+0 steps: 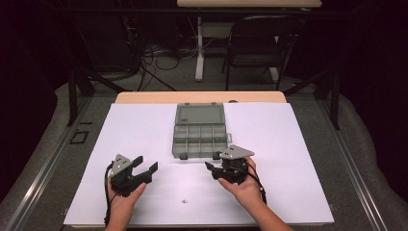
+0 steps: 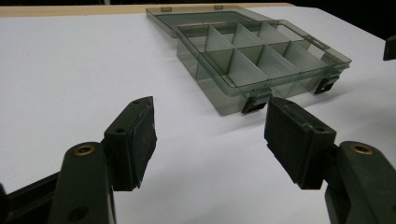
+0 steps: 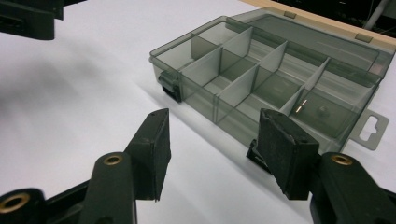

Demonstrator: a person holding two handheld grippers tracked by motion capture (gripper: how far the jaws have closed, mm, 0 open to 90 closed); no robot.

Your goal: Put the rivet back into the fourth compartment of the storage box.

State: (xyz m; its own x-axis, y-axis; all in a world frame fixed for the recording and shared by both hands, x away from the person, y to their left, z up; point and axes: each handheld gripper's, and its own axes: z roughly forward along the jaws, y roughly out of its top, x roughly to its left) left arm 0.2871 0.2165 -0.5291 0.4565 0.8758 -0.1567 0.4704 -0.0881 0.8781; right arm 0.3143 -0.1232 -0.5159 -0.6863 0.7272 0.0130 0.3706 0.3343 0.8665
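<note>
A smoky clear compartment box lies open in the middle of the white sheet, its lid folded back flat. My left gripper rests on the sheet to the box's front left, open and empty, pointing toward it. In the left gripper view the jaws of this gripper stand wide apart with the box beyond them. My right gripper is open just in front of the box's front right corner. In the right gripper view, nothing sits between the jaws of that gripper. One compartment holds a small pin.
A tiny loose part lies on the white sheet near the front edge, between my hands. Bare wood of the table runs along the far edge. A folding chair and cables stand on the floor beyond.
</note>
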